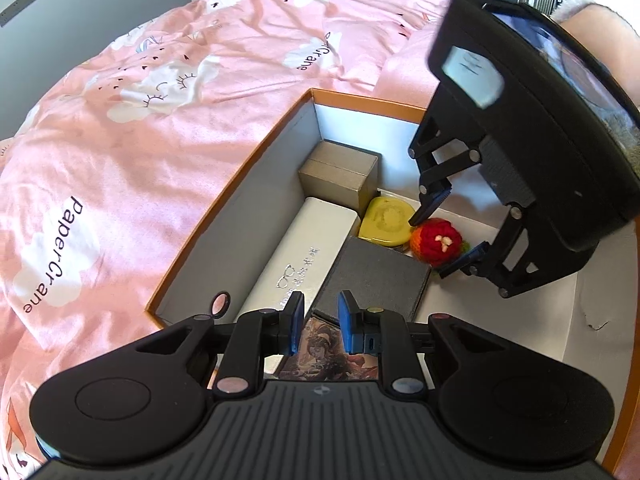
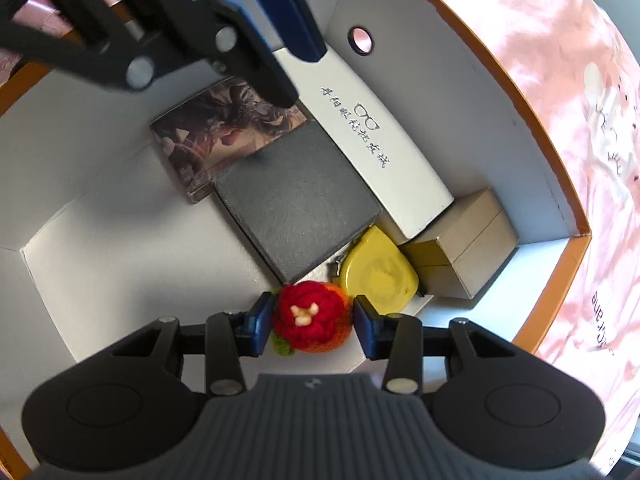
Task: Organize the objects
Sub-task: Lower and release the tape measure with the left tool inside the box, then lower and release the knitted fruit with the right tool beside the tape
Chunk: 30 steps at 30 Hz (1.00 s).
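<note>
Right tongs lie nearest, spread around the crocheted red flower on the floor of the orange-rimmed box, not yet pinching it, beside the yellow tape measure; left tongs hover half-spread, empty, above the picture card. Judged step: grasping or releasing the flower, so next close squarely or lift clear

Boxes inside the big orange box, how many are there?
4: white glasses box along the wall, tan cardboard box in the corner, dark grey textured box in the middle, picture-printed box beside it. More may be hidden.
</note>
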Available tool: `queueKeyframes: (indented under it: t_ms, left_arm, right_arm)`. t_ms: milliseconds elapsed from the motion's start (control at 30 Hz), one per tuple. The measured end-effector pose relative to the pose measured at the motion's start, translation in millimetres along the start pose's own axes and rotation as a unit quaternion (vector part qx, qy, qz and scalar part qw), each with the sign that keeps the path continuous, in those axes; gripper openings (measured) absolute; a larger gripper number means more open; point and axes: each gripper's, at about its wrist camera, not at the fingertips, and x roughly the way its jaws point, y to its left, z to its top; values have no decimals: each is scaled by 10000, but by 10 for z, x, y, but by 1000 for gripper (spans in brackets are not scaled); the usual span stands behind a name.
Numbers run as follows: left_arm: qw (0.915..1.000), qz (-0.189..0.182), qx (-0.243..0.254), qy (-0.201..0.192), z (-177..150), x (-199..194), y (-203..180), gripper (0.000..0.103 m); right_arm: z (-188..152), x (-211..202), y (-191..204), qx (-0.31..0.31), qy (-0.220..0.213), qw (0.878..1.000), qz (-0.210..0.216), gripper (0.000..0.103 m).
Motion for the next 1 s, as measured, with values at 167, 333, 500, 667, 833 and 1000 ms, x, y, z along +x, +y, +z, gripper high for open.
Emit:
queueKeyframes:
  t_ms: [167,333,500,667,833,1000]
  left_arm:
    - [10000,-15,-55,-46,-38,-70,-22,24]
    - [10000,-26,52,-72,-83,-151,-93,24]
    - [10000,28,38,-71,-134,-211,-80,24]
    - [9999,72,-1,-98,-195,-297,-41,25]
    - [9999,84,-50,-109,-246,-342,-20,25]
    - [9998,94,-15,-159,-279,-383,-32,25]
  right_arm:
    - [-29,-81,127,-248,383,9990,-5,45]
    - [-2,-90,245,-420,873,9947,-335,45]
    - [72,46,251,-83,945,9943,-486,46]
    - [90,4,160,472,686,9960,-324,55]
    - [41,-121,204,364,571,9974,-264,58]
    - [-21,-156,268,216,606,9976,-263,43]
